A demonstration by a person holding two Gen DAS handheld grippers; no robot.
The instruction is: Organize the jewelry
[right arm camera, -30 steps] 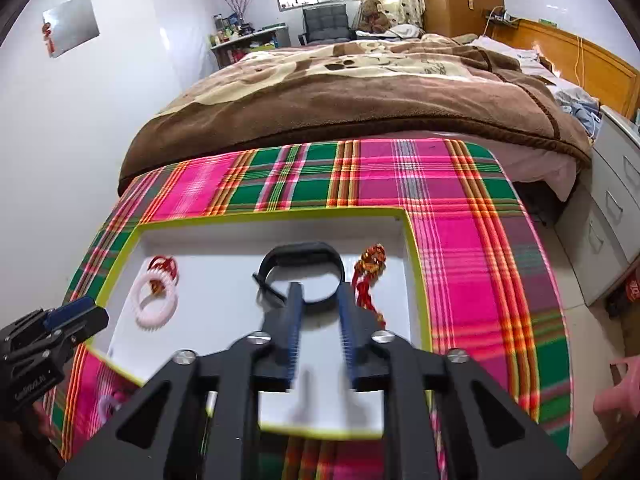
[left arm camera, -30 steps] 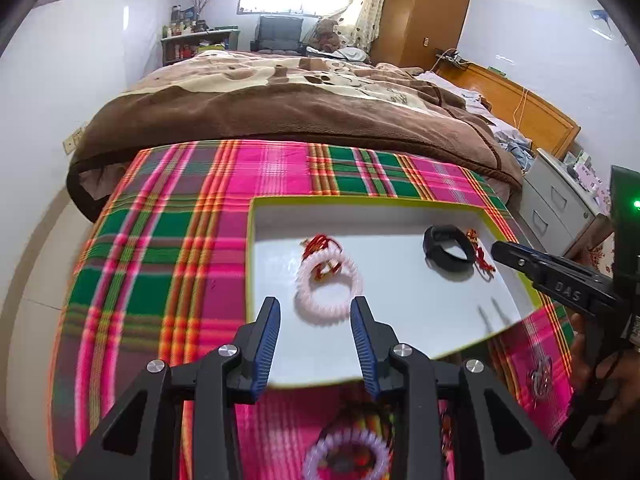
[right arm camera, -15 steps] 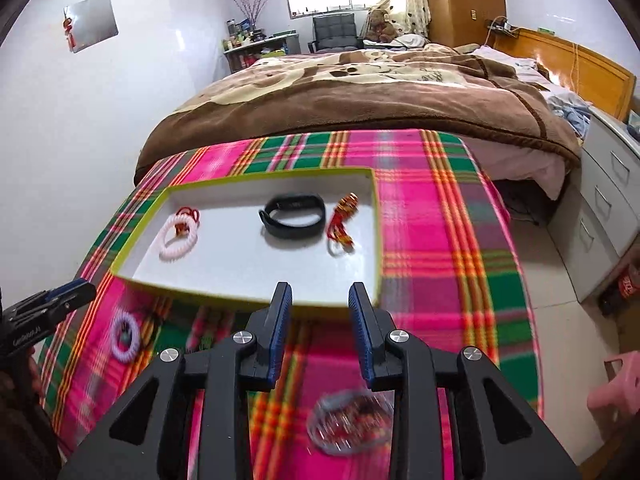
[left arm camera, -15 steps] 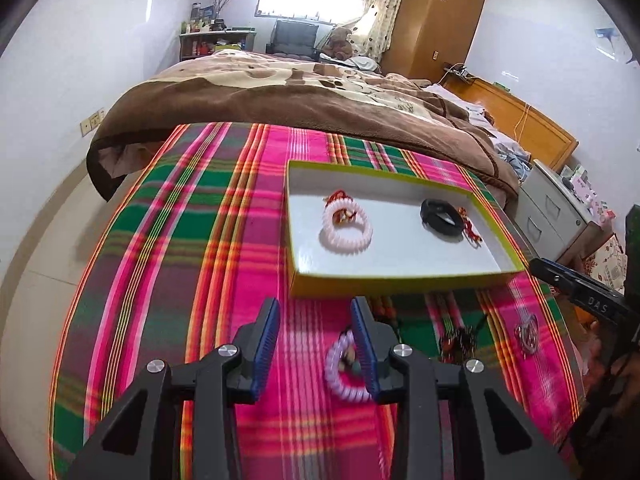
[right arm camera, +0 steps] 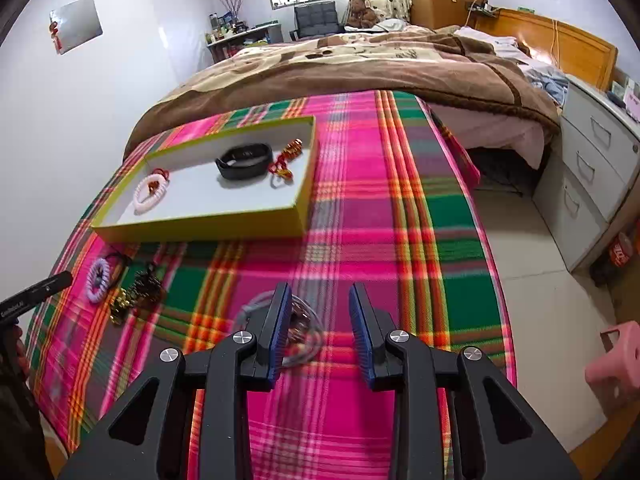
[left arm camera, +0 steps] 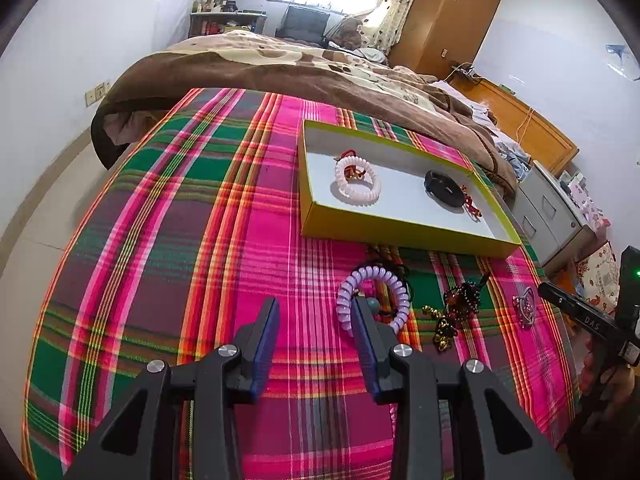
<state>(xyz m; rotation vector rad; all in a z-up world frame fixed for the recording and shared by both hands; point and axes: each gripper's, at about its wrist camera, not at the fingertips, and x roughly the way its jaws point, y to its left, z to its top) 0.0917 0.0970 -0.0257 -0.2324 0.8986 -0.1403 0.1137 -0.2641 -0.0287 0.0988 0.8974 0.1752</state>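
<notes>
Tray (left arm camera: 404, 236) with pink coil (left arm camera: 357, 181), black band (left arm camera: 443, 193).

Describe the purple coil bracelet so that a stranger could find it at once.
Find the yellow-walled box on the plaid cloth. On the cloth just in front of it lies the purple coil bracelet. Its neighbours are dark beads, not pale coils.

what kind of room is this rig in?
Almost certainly a home bedroom: a bed under a brown fleece blanket, a tall wooden wardrobe, and a grey drawer cabinet beside the plaid-covered table.
</notes>
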